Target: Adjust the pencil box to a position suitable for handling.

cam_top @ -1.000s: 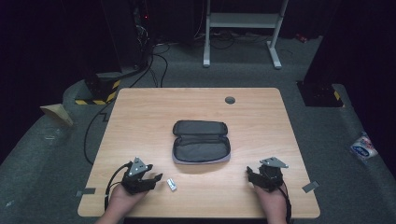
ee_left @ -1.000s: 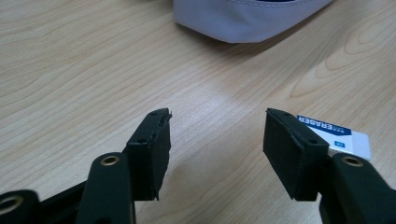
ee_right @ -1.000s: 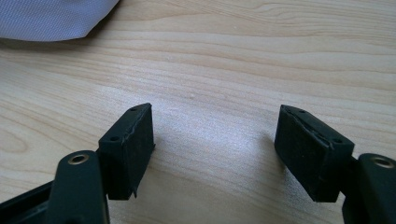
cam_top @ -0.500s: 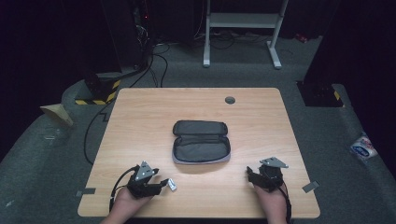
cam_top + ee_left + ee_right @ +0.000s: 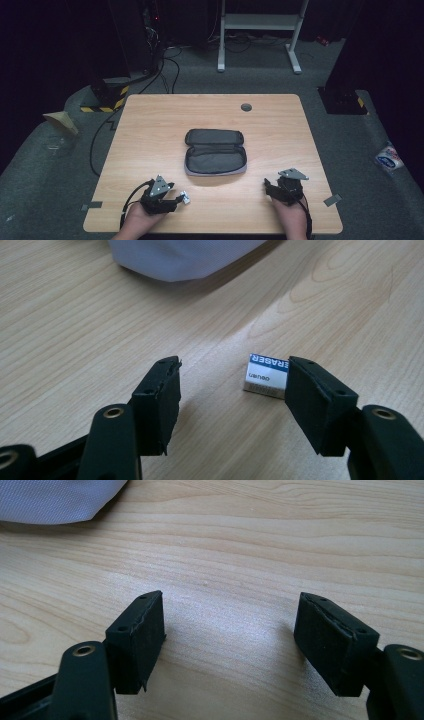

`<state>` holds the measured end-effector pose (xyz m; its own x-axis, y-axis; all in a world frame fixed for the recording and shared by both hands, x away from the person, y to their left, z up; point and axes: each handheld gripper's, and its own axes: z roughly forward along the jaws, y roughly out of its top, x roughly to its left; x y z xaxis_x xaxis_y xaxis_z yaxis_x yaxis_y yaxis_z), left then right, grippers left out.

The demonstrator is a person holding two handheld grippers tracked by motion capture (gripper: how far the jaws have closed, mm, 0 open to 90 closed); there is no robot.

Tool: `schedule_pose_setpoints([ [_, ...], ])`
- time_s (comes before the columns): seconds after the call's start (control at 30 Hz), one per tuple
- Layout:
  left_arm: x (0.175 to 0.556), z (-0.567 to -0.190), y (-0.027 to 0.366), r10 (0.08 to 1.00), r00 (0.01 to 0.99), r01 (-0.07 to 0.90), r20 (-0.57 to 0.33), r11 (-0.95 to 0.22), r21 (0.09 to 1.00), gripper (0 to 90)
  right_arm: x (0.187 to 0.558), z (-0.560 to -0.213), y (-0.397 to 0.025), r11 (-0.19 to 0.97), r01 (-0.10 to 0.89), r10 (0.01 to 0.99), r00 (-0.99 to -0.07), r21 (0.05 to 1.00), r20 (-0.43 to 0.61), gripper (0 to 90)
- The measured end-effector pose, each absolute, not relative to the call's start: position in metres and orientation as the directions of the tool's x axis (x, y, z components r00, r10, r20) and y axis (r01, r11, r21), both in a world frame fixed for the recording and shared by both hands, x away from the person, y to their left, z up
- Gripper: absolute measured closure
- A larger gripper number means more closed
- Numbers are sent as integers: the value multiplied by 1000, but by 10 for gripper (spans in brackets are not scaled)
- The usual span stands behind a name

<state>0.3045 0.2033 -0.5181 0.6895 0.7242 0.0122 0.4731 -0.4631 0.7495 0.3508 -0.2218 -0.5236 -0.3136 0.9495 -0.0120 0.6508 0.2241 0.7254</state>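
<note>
A small white eraser (image 5: 266,375) with a blue label lies on the wooden table (image 5: 150,130) near its front left. My left gripper (image 5: 232,370) is open just short of it, and its right jaw tip hides the eraser's right end. From the high view, the left gripper (image 5: 175,201) points right at the eraser (image 5: 185,198). A grey zip case (image 5: 215,152) lies open in the middle of the table; its pale edge (image 5: 180,260) lies ahead. My right gripper (image 5: 230,605) is open over bare wood at the front right (image 5: 270,187).
A round cable hole (image 5: 246,107) sits near the table's far edge. The case's grey corner (image 5: 55,500) lies to the upper left of the right gripper. On the floor beyond stand a white frame (image 5: 260,25), black cables (image 5: 165,60) and a yellow-black striped base (image 5: 102,102).
My left gripper has slid a little to the right and toward the front edge, closer to the eraser. The right gripper and the case have stayed put.
</note>
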Motion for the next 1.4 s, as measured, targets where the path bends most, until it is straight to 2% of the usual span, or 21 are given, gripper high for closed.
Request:
schedule_pose_setpoints([
  [0.87,310,-521,178,695,719,448,25,-491,747,401,351,-524,-222,225,652,949,-314,724,-12,279],
  [1.0,311,-523,175,693,720,446,42,-508,737,427,351,-524,-222,225,652,949,-314,724,-12,279],
  [1.4,308,-523,191,707,707,469,12,-482,740,551,351,-524,-222,225,652,949,-314,724,-12,279],
])
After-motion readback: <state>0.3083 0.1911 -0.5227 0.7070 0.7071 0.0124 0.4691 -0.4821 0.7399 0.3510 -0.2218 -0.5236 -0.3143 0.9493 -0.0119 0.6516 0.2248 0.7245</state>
